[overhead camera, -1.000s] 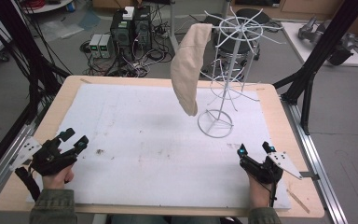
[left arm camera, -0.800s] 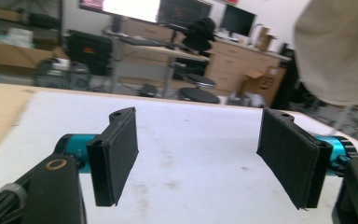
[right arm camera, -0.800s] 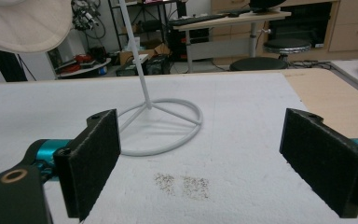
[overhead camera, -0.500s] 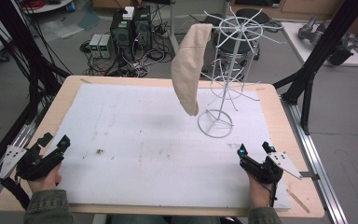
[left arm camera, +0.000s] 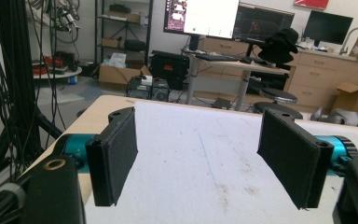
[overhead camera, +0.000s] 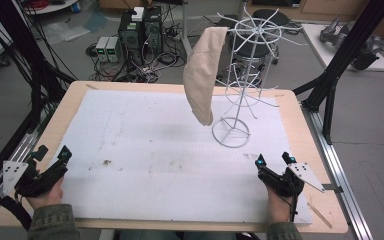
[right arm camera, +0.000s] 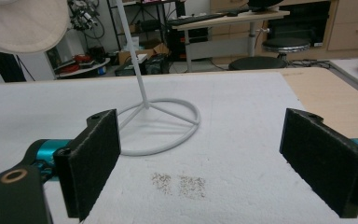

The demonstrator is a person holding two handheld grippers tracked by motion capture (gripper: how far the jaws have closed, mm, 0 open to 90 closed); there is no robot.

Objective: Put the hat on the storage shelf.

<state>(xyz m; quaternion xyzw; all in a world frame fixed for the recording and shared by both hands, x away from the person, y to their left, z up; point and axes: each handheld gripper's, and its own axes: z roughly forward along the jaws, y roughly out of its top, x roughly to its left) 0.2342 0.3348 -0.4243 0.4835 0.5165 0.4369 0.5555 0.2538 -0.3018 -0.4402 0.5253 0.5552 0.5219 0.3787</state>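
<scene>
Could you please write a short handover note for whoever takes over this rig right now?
Left tongs: open, holding nothing, at the near left edge of the white mat.
Right tongs: open, holding nothing, resting on the mat's near right corner.
Beige cloth: hangs from the top of the white wire rack, which stands on the far right part of the mat.
Done: the cloth is on the rack.
Left: nothing in hand; judging by this, possibly only taking the cloth down again.
</scene>
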